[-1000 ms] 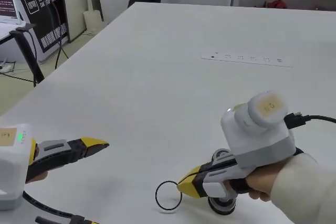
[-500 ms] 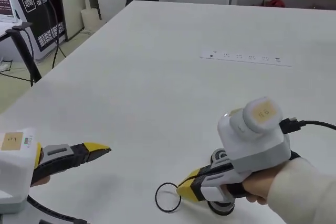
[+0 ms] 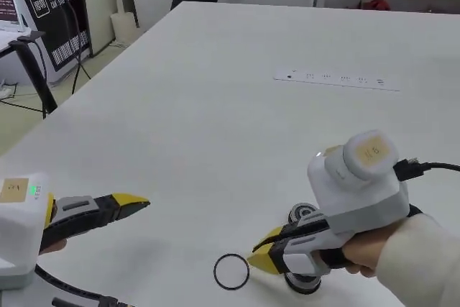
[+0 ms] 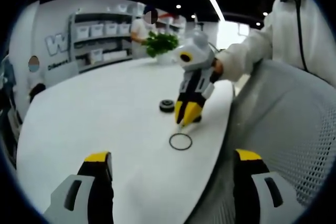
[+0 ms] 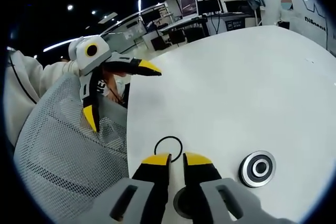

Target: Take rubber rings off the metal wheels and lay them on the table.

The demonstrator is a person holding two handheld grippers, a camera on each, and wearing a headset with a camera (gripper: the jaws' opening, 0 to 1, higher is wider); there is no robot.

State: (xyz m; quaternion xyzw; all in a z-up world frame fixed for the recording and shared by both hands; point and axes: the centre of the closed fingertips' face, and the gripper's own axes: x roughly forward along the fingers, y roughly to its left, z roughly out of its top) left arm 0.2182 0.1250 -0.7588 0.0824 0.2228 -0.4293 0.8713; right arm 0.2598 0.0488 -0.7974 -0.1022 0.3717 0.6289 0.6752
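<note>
A thin black rubber ring [image 3: 231, 271] lies flat on the white table [image 3: 215, 106] near its front edge, also seen as the ring [image 4: 180, 141] and the ring [image 5: 168, 147]. My right gripper [image 3: 266, 249] [image 5: 176, 160] hovers just right of the ring, jaws a narrow gap apart with nothing between them. One metal wheel [image 3: 303, 213] [image 5: 257, 168] [image 4: 167, 105] rests behind the gripper. A second wheel [image 3: 302, 282] [image 5: 181, 203] sits partly hidden under it. My left gripper [image 3: 126, 253] [image 4: 172, 161] is held wide open and empty at the table's left edge, well clear of the ring.
A white power strip [image 3: 336, 79] lies far back on the table. A grey mesh chair [image 4: 283, 119] [image 5: 58, 145] stands at the near table edge. Shelves and a green plant [image 4: 160, 43] are in the background.
My right gripper has drawn back to the right off the ring, which stays lying on the table. The left gripper has hardly moved.
</note>
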